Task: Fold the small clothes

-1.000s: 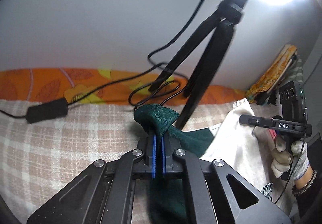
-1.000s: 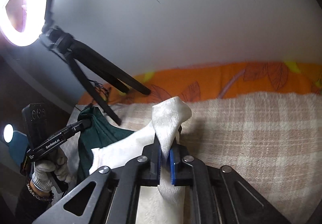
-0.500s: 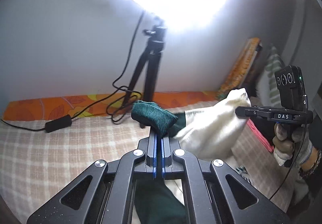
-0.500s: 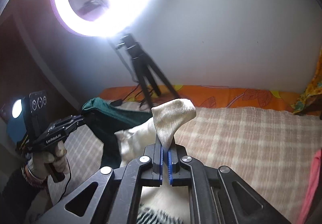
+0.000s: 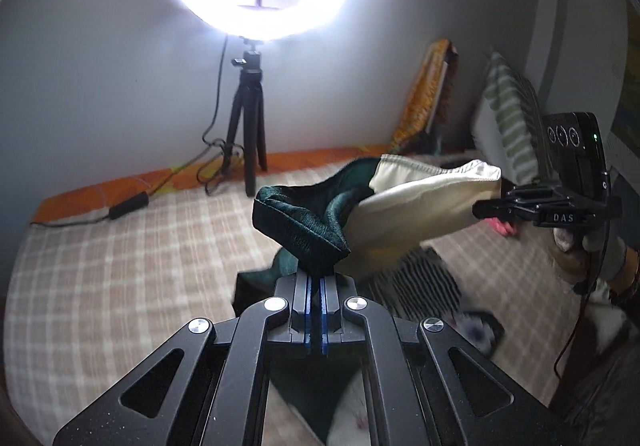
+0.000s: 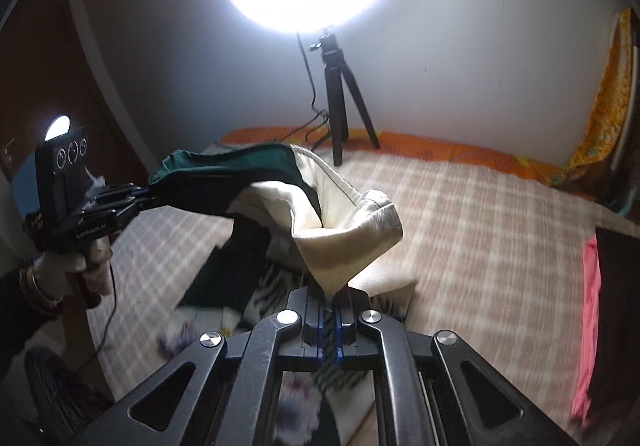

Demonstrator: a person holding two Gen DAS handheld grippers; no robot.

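Here the small two-tone garment of dark green velvety fabric and cream cloth [image 5: 384, 201] hangs in the air above the bed with the beige checked cover [image 5: 120, 254], stretched between the two grippers.

- Left gripper [image 5: 316, 286]: jaws pressed together, pinching the green corner, which bunches into a thick fold just above the blue pads.
- Right gripper [image 6: 329, 302]: jaws likewise pressed together, pinching the cream corner; cloth runs down between the pads.
- Each gripper shows in the other's view, at the far end of the garment's top edge.
- Below the lifted piece lies a loose heap of other clothes, including a black-and-white striped piece [image 5: 420, 278]; blurred, kinds not clear.
- Behind: lit ring lamp on a black tripod [image 5: 248, 125] stands at the far edge of the bed.

Judgement on the step: the garment looks raised for spreading, folding not yet begun. To do it well, both grips should hold firm while the top edge is drawn taut and level, then the hem lowered first onto a bare stretch of the bed, away from the heap, so it lies flat. Risk: the bunched green corner may leave a crease, and the hanging part may snag the clothes beneath.
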